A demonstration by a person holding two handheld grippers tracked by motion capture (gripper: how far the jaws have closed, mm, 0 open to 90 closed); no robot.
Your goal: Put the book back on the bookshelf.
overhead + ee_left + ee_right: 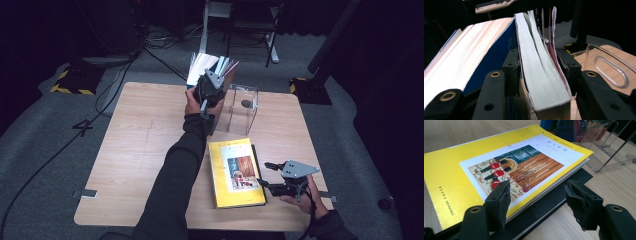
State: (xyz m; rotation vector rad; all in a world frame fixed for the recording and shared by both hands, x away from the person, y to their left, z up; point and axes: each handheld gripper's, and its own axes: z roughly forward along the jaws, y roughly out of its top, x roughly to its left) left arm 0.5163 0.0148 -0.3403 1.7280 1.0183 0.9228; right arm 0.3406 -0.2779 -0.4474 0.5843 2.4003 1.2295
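- Left tool [214,85] is clenched on a pale-paged book [541,72], pads pinching it from both sides in the left gripper view; book is up at the far side of the bench [140,150], standing w/ pages fanning at the top.
- A thick blue-covered book [496,57] leans right against that one on its left, touching the jaw; a thin red cover [554,50] sits on the other side.
- Clear acrylic holder [243,107] stands just beside the held books, to their right in the high view; whether the books' lower ends are inside it or beside it – can't tell. Its right compartment looks bare, see-through walls.
- Right tool [537,195] is released, jaws spread wide, low by the near right part of the bench.
- Yellow book [235,172] lies flat betw. the arms, picture cover up, resting on a dark flat book [554,205] that pokes out along its right edge; one jaw overlaps the yellow cover's edge, other hangs past the dark one.
- Room: left half of the bench is open wood; near edge close under the yellow book; right tool sits near the right edge.
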